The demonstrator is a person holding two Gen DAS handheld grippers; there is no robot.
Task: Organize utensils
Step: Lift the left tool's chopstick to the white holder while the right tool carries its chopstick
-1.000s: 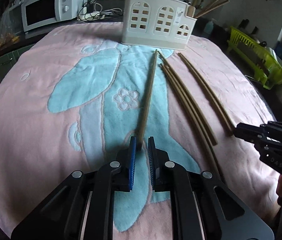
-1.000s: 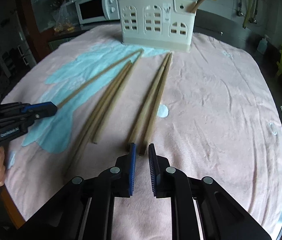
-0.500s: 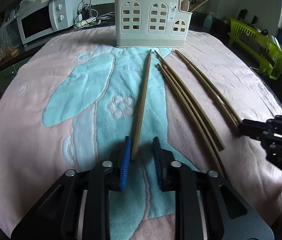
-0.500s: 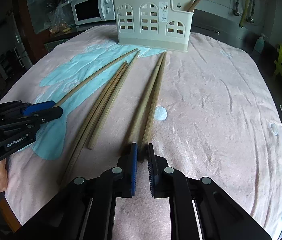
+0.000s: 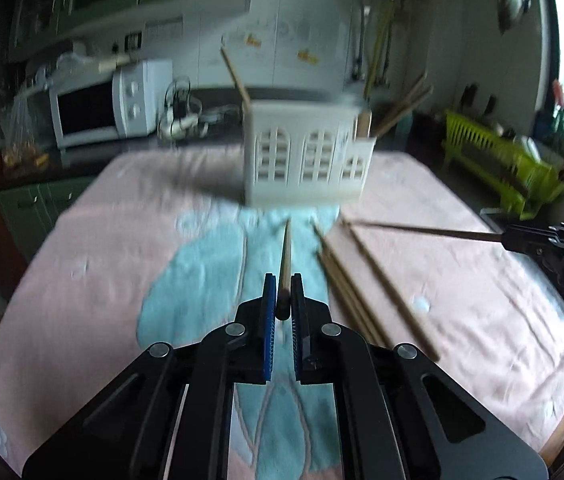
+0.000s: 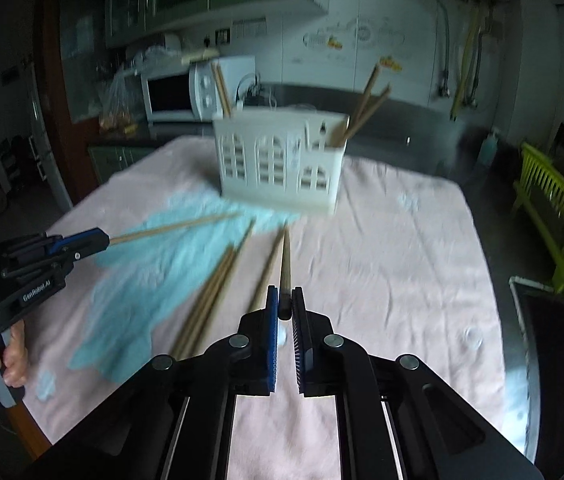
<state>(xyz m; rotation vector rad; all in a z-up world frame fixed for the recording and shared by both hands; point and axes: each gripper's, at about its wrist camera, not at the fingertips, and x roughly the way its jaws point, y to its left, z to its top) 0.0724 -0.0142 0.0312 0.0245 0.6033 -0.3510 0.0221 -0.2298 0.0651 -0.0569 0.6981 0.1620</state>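
A white house-shaped utensil holder [image 5: 306, 160] [image 6: 278, 160] stands at the far side of the pink and blue towel, with a few chopsticks in it. My left gripper [image 5: 282, 296] [image 6: 98, 240] has its jaws closing tight on the near end of a wooden chopstick [image 5: 285, 256] [image 6: 170, 228], which is raised off the towel and points at the holder. My right gripper [image 6: 284, 300] [image 5: 522, 240] is likewise closing tight on another chopstick [image 6: 284, 264] [image 5: 422, 230], also lifted. Several loose chopsticks [image 5: 346, 280] [image 6: 210, 292] lie on the towel between the two grippers.
The towel [image 5: 82, 280] covers the whole table. A white microwave [image 5: 106, 108] sits behind it at the left. A lime green dish rack [image 5: 502, 160] stands off the right side. A person's hand [image 6: 6, 356] holds the left gripper's handle.
Both grippers have closed on a chopstick end and risen, lifting one chopstick each off the towel. Both views have tilted up toward the holder.
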